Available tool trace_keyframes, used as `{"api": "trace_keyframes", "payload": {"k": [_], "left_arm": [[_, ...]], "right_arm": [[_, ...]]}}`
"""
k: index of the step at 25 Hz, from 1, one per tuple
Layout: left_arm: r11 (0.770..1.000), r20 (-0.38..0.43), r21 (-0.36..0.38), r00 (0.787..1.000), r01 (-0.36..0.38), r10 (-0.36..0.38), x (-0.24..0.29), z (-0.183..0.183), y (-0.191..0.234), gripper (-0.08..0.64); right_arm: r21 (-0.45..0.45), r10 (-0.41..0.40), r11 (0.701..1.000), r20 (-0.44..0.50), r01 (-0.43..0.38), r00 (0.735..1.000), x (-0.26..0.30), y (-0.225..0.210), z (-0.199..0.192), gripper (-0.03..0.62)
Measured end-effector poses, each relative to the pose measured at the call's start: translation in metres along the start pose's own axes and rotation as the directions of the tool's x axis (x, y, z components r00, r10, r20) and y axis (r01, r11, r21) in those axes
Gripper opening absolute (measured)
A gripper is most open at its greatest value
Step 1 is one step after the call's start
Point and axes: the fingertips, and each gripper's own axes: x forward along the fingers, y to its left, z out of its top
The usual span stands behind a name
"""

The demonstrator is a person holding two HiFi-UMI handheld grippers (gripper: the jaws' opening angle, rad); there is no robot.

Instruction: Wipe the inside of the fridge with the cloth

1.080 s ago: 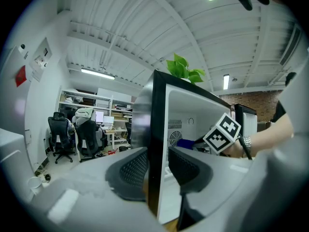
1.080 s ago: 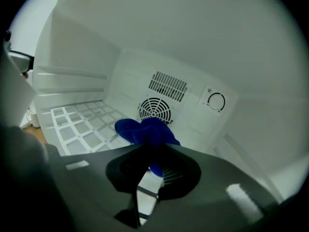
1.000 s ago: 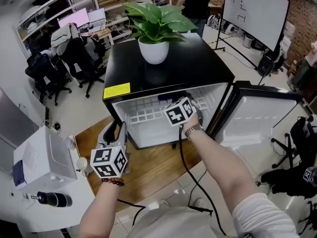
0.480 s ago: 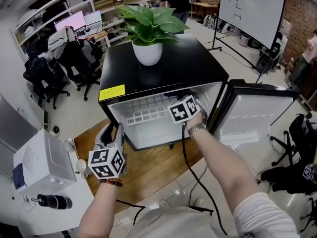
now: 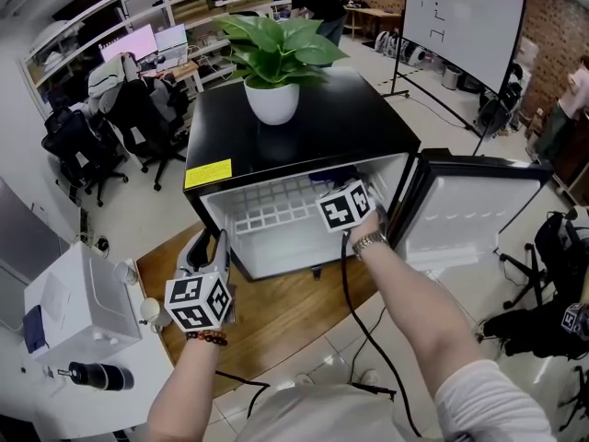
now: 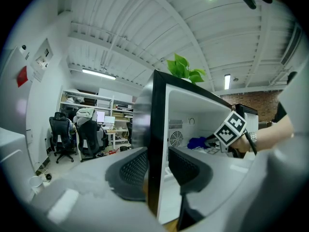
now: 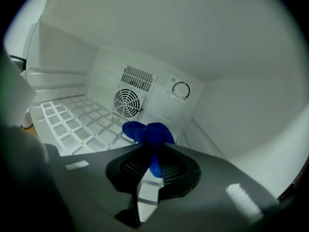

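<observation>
The black mini fridge [image 5: 313,122] stands open, white inside. My right gripper [image 5: 337,188] reaches into its upper right part, and only its marker cube shows in the head view. In the right gripper view this gripper [image 7: 153,164] is shut on the blue cloth [image 7: 147,132], which bunches out past the jaws above the wire shelf [image 7: 77,117]. My left gripper [image 5: 211,244] is at the fridge's left front corner. In the left gripper view its jaws [image 6: 157,166] are shut on the black front edge of the left wall [image 6: 157,129]. The cloth [image 6: 196,142] shows deep inside.
A potted plant [image 5: 273,63] sits on the fridge top. The door [image 5: 469,215] hangs open to the right. A fan grille [image 7: 127,102] and a dial [image 7: 180,90] are on the back wall. A white box [image 5: 78,302] stands at the left, with office chairs [image 5: 138,118] beyond it.
My right gripper has slid with the cloth a little toward the fridge's right wall. The left gripper has stayed on the wall edge.
</observation>
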Motion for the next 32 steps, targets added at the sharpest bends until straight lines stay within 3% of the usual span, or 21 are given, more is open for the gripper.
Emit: {"api": "trace_keyframes", "payload": {"k": [4,7,11,18,23,27,32], "left_arm": [[1.0,0.001,0.002,1.0,0.004,-0.004,0.0,0.0,-0.001,0.128],[1.0,0.002,0.005,1.0,0.008,-0.008,0.001,0.0,-0.001,0.128],[1.0,0.002,0.007,1.0,0.014,-0.014,0.001,0.0,-0.001,0.127],[1.0,0.001,0.01,1.0,0.022,-0.022,0.0,0.0,-0.002,0.128],[0.999,-0.003,0.014,0.999,0.033,-0.033,-0.001,-0.001,-0.004,0.127],[0.999,-0.002,0.018,0.999,0.04,-0.04,-0.002,-0.002,-0.004,0.127],[0.999,-0.002,0.024,0.999,0.047,-0.047,-0.004,-0.003,-0.004,0.127]], "right_arm": [[0.013,0.026,1.0,0.058,-0.027,0.998,-0.017,0.014,0.012,0.048],[0.003,0.083,0.996,0.147,-0.085,0.986,-0.032,0.037,0.034,0.048],[-0.006,0.157,0.987,0.199,-0.159,0.967,-0.052,0.076,0.051,0.048],[-0.074,0.306,0.952,0.322,-0.298,0.896,-0.095,0.149,0.092,0.048],[-0.119,0.387,0.922,0.344,-0.369,0.856,-0.105,0.193,0.1,0.048],[-0.174,0.432,0.901,0.27,-0.397,0.861,-0.092,0.223,0.081,0.048],[-0.23,0.418,0.897,0.172,-0.377,0.892,-0.072,0.234,0.053,0.048]]}}
